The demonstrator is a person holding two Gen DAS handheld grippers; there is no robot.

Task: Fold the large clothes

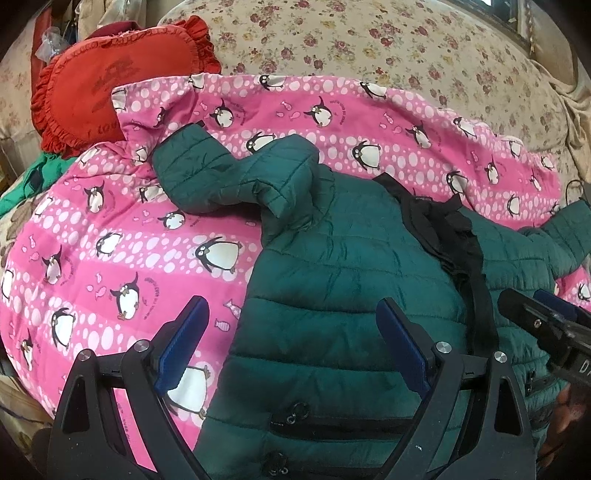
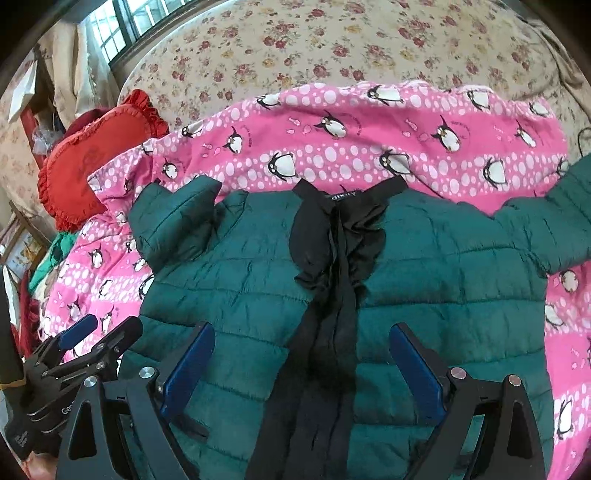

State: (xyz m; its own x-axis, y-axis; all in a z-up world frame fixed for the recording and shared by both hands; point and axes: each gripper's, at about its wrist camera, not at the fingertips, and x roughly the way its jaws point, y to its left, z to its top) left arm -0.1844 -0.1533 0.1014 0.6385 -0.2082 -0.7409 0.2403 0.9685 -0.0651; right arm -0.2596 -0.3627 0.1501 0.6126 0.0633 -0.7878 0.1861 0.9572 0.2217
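Jacket: the dark green quilted puffer jacket (image 2: 424, 258) is lying front-up on the bed, spread across the pink penguin-print quilt (image 1: 110, 236), its hem at the near edge and its black collar (image 2: 343, 218) pointing toward the far side.
Front opening: a black lining strip (image 2: 325, 369) is running down the middle of the jacket, between the two green panels.
Sleeves: the left sleeve (image 1: 229, 177) is lying bunched and doubled over near the shoulder; the right sleeve (image 2: 554, 218) is reaching out toward the bed's right edge.
Left gripper: the left gripper (image 1: 291, 336) is hovering with its blue-padded jaws spread wide, holding nothing, over the jacket's left side edge.
Right gripper: the right gripper (image 2: 303, 362) is hovering released and empty too, straddling the black strip near the hem.
Step in hand: judging by the poses, both are lining up for a first grasp on the jacket body.
Doing it well: it is likely worth pinching through the full padded thickness at the side seam, one grip high and one low, so the panel is folding as one sheet; the crumpled left sleeve probably needs flattening first, since puffy fill is tending to spring back.
Surface: the quilt is rumpled and soft, lying over a cream floral bedsheet (image 2: 332, 44).
Room: a red frilled cushion (image 1: 92, 99) is sitting at the bed's far left corner; a barred window (image 2: 122, 18) is showing beyond it.
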